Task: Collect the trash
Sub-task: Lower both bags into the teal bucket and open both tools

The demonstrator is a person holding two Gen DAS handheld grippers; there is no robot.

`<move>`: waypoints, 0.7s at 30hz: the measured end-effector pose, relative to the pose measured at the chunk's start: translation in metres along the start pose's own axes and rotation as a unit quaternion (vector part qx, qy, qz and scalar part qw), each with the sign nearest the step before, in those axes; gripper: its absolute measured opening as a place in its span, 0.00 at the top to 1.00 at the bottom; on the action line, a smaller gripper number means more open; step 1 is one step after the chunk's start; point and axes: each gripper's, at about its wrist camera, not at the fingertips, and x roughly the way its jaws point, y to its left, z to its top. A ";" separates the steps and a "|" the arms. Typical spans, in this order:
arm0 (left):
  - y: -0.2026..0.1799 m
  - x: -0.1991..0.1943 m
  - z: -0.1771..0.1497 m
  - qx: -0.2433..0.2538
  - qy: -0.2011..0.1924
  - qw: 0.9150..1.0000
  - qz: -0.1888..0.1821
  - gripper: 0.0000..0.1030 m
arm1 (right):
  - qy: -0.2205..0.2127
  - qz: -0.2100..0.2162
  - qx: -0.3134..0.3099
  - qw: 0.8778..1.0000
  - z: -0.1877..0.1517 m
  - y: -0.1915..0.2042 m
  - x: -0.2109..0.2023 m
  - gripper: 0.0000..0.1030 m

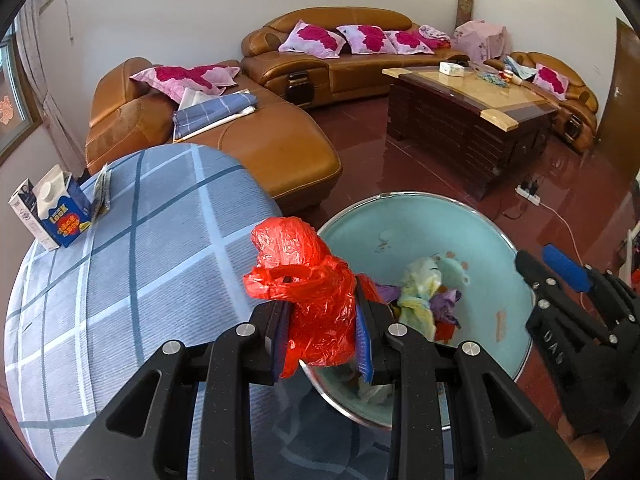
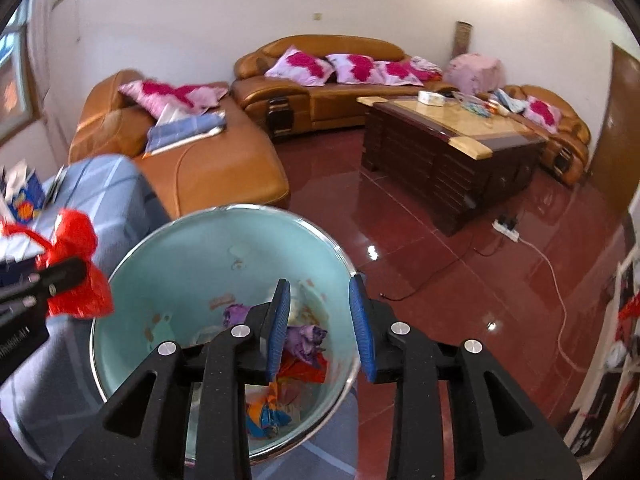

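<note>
My left gripper (image 1: 322, 296) is shut on a crumpled red plastic bag (image 1: 308, 280) and holds it over the near left rim of a pale green bin (image 1: 500, 264). The bin holds several crumpled wrappers (image 1: 424, 300). My right gripper (image 2: 320, 300) is open and empty above the bin's (image 2: 176, 272) right side; it also shows at the right in the left wrist view (image 1: 568, 268). The red bag (image 2: 76, 264) shows at the left in the right wrist view. A blue milk carton (image 1: 60, 212) stands on the blue checked cloth surface (image 1: 160, 248).
A brown leather corner sofa (image 1: 280, 148) with pink cushions lies beyond. A dark wooden coffee table (image 1: 472, 120) stands on the red tiled floor (image 2: 440, 280). A power strip with a cable (image 1: 528, 194) lies on the floor to the right.
</note>
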 end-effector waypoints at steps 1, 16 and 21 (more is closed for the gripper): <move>-0.003 0.000 0.001 0.002 -0.002 1.000 -0.002 0.73 | 0.000 -0.009 0.015 1.000 0.001 -0.006 0.000 0.69; -0.013 -0.012 -0.003 -0.001 -0.028 0.999 -0.014 0.19 | -0.035 -0.027 0.108 0.993 -0.002 -0.041 -0.037 0.43; 0.000 -0.028 -0.009 -0.019 -0.041 0.999 0.003 0.12 | -0.053 -0.023 0.116 0.992 -0.010 -0.037 -0.055 0.22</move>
